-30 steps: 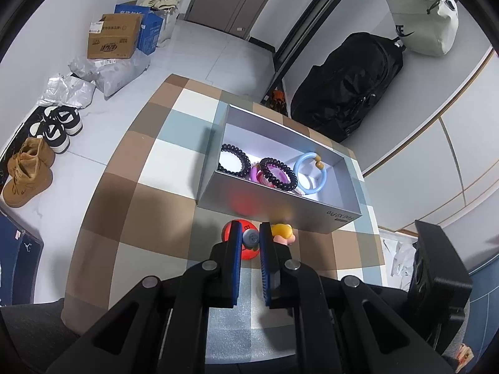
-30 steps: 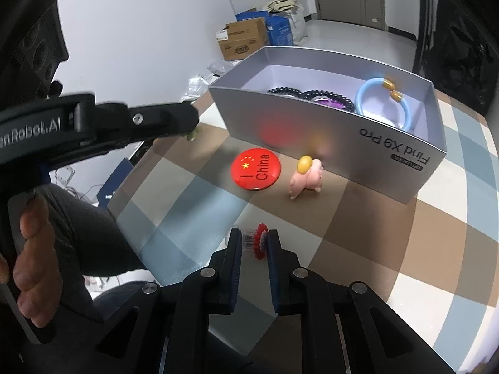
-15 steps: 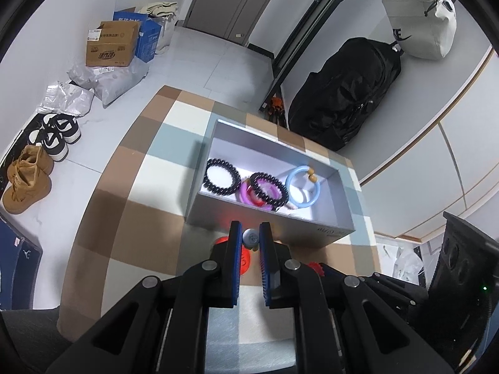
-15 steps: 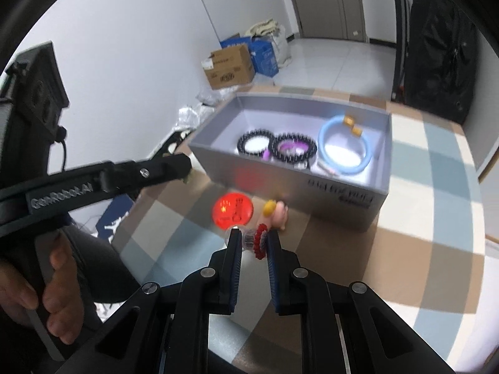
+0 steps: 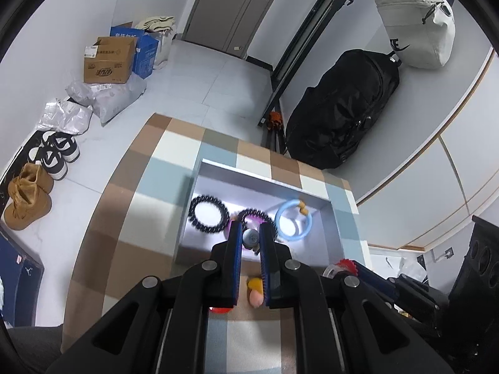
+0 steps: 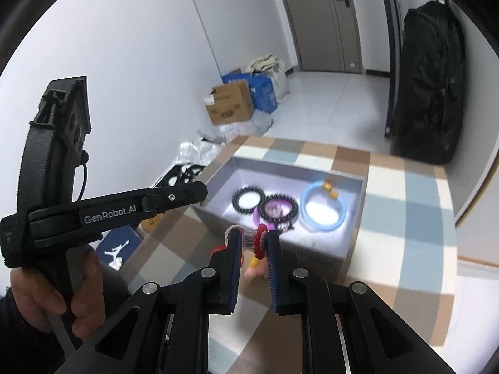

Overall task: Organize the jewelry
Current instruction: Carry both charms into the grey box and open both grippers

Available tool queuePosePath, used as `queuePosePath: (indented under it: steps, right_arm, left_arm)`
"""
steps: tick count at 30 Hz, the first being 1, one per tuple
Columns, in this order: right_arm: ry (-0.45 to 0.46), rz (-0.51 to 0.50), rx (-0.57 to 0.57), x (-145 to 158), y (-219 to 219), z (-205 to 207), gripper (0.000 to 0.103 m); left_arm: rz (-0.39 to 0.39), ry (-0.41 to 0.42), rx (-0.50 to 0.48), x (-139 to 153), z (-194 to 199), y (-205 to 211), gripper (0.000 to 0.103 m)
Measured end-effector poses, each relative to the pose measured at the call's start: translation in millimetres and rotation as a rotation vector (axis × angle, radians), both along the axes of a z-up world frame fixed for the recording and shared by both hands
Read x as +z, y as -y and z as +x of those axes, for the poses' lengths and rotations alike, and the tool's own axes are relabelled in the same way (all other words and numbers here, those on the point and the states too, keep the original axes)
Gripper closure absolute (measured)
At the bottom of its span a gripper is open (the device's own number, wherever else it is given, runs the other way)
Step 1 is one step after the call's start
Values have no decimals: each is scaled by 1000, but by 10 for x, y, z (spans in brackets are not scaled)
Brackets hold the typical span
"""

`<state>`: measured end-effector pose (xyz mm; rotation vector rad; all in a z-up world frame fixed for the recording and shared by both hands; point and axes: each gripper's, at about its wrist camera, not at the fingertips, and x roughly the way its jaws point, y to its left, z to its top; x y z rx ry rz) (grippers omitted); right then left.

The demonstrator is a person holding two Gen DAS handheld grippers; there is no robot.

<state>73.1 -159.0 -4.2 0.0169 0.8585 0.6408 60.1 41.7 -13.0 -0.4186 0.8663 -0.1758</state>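
A grey open box (image 5: 193, 218) (image 6: 355, 233) on the checked table holds two black bead bracelets (image 5: 208, 213) (image 6: 246, 200), a purple one (image 6: 256, 216) and a light blue ring bracelet (image 5: 293, 221) (image 6: 323, 207). My left gripper (image 5: 250, 237) is shut on a small grey round piece (image 5: 250, 237), held above the box's near side. My right gripper (image 6: 254, 239) is shut on a clear ring with a red flower (image 6: 259, 239), just before the box's front wall. A pink and yellow figure (image 5: 255, 293) (image 6: 254, 269) and a red badge (image 5: 220, 309) lie on the table, partly hidden by the fingers.
The checked tablecloth (image 5: 131, 212) (image 6: 405, 218) covers a small table. On the floor stand cardboard boxes (image 5: 107, 60), shoes (image 5: 53, 155) and a black bag (image 5: 340, 109). The left gripper's body (image 6: 109, 212) and the hand on it are to the left in the right wrist view.
Both grippers have risen and moved forward toward the box, each keeping its piece. The left one is now over the box's near side; the right one has reached its front wall.
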Motion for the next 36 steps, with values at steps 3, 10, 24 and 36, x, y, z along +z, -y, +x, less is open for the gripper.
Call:
queuePosePath:
  steps: [3,10,24,36]
  right_arm:
    - [3,23,-6,37,34,66,88]
    - [6,52,-36,82,99,274,88]
    - [-72,102,-121,-78,249,704,88]
    - [-126,128,-138,-178,260,815,88]
  left_arm:
    - [7,6,-3,21,64,28,97]
    - [-14,-14,-20,9,222,116,97]
    - [-54,-88,-30,-123,476,182,97]
    - [-27,-95,-23,-176,544,203,96]
